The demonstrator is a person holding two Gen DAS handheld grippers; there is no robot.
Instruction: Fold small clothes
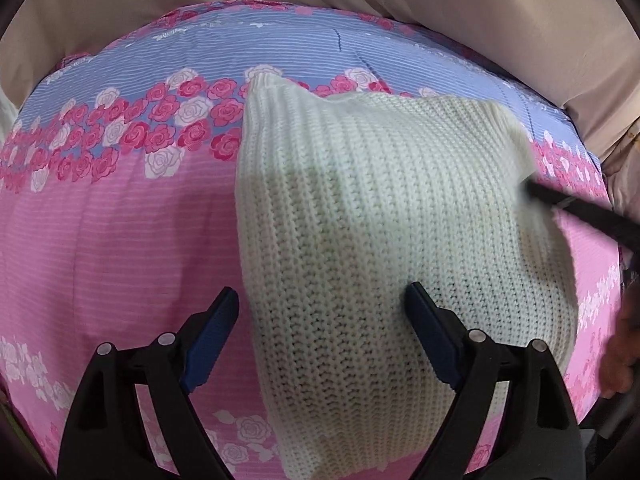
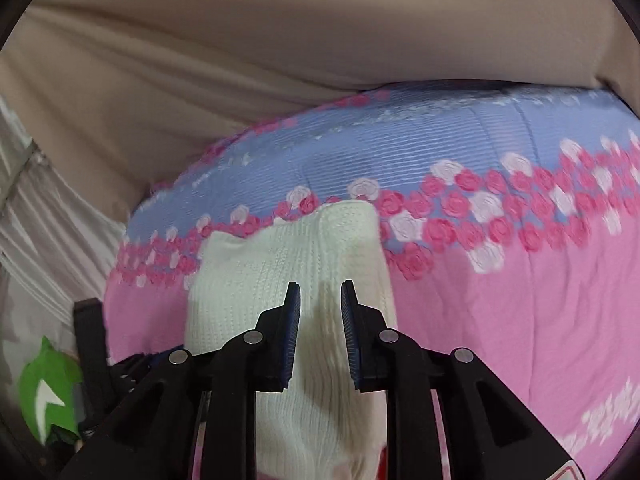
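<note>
A cream knitted garment (image 1: 380, 224) lies folded on a pink and blue rose-print bedspread (image 1: 120, 220). My left gripper (image 1: 320, 300) is open wide and hovers over the garment's near left part, holding nothing. In the right wrist view the same garment (image 2: 280, 264) lies below my right gripper (image 2: 320, 296). Its jaws stand a narrow gap apart with knit showing between them, and they do not pinch it. The right gripper's black finger (image 1: 580, 212) reaches onto the garment's right edge in the left wrist view.
Beige fabric (image 1: 480, 20) rises behind the bedspread. A white pleated curtain (image 2: 48, 216) hangs at the left. A green object with a white arrow (image 2: 48, 392) and the left gripper's black body (image 2: 92, 340) sit at the lower left of the right wrist view.
</note>
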